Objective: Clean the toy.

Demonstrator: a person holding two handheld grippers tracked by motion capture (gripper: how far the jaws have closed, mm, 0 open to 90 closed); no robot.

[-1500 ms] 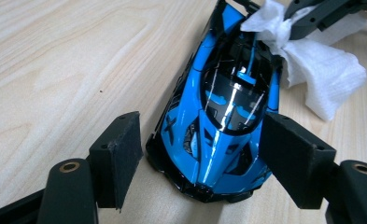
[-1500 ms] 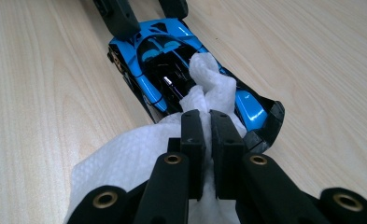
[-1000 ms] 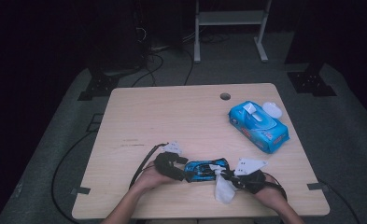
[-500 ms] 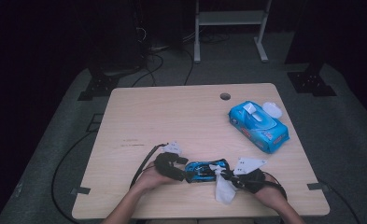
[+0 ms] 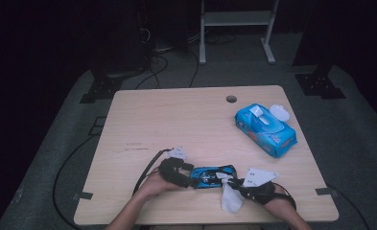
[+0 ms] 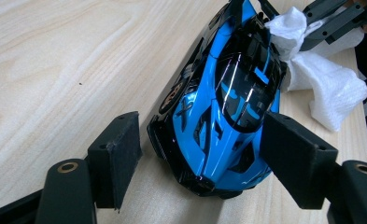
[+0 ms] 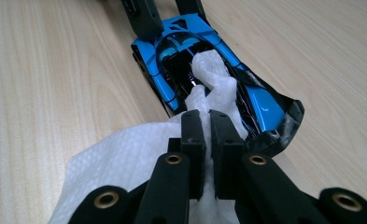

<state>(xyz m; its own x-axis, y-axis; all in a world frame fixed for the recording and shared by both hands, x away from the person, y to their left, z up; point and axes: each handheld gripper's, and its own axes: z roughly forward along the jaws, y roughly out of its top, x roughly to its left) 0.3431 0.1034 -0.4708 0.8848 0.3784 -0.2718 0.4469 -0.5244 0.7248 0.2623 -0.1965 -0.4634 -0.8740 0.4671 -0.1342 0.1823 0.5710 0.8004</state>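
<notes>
We take the pale wooden table [image 5: 176, 124] as our landmark. On it, toward its far right corner, lies the largest loose thing: a blue soft plastic pack of wet wipes [image 5: 265, 128], its white flip lid [image 5: 279, 112] thrown open. It is the only container here, and a white wipe stands out of its opening; how many remain inside we cannot tell.

At the table's near edge, well apart from the pack, sits the blue and black toy sports car [image 6: 228, 98], wheels down on the wood. We bracket its nose with the left gripper [image 6: 195, 158], apparently to keep it from sliding: one pad [image 6: 293, 158] lies against the car's flank, while the other pad [image 6: 116, 154] stands clear of it, so the jaws are apart rather than clamped.

The right gripper [image 7: 208, 122] is pinched tight on a crumpled white wipe [image 7: 125, 158], whose free end lies on the car's dark cabin roof. We judge we are wiping the car clean.
</notes>
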